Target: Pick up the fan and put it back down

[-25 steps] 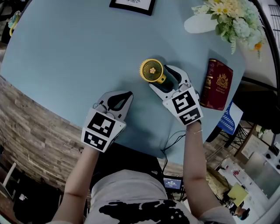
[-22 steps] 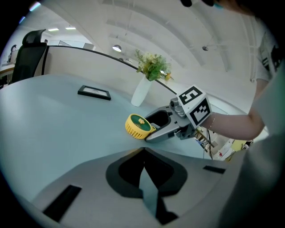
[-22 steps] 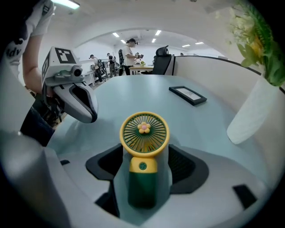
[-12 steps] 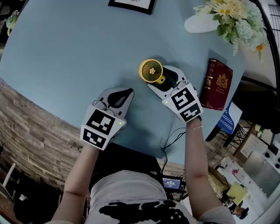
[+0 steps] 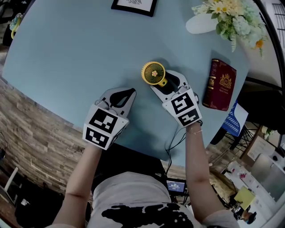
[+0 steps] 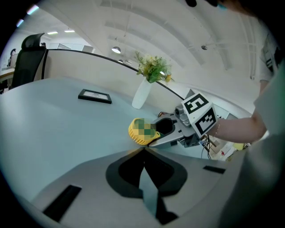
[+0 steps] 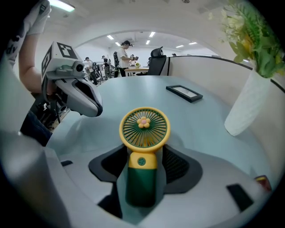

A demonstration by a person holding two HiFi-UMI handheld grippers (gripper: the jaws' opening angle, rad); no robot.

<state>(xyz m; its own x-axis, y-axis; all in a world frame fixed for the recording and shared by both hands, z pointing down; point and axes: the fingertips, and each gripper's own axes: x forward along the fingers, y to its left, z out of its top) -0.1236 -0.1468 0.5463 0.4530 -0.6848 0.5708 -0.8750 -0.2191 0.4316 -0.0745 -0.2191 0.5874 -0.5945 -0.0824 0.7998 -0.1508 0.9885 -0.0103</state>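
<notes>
A small hand fan [image 5: 154,73] with a round yellow head and a dark green handle [image 7: 141,178] lies on the pale blue table [image 5: 67,49]. My right gripper [image 5: 164,81] reaches over it, and the handle lies between the jaws [image 7: 142,153]. Those jaws have just been closing, but a strip of table still shows on each side of the handle, so the pads are not pressing on it. My left gripper [image 5: 131,92] rests on the table to the left of the fan, its tips together [image 6: 143,150] and nothing in it. The left gripper view shows the fan [image 6: 141,131] just beyond those tips.
A dark red book [image 5: 220,84] lies right of the right gripper. A white vase of flowers [image 5: 231,18] stands at the far right, a black picture frame [image 5: 135,5] at the far edge. The near table edge [image 5: 142,153] runs under my wrists, with a cable [image 5: 176,142] hanging there.
The right gripper has slid slightly left and farther along the fan's handle, and its jaws stand narrower. The fan and the left gripper stay where they were.
</notes>
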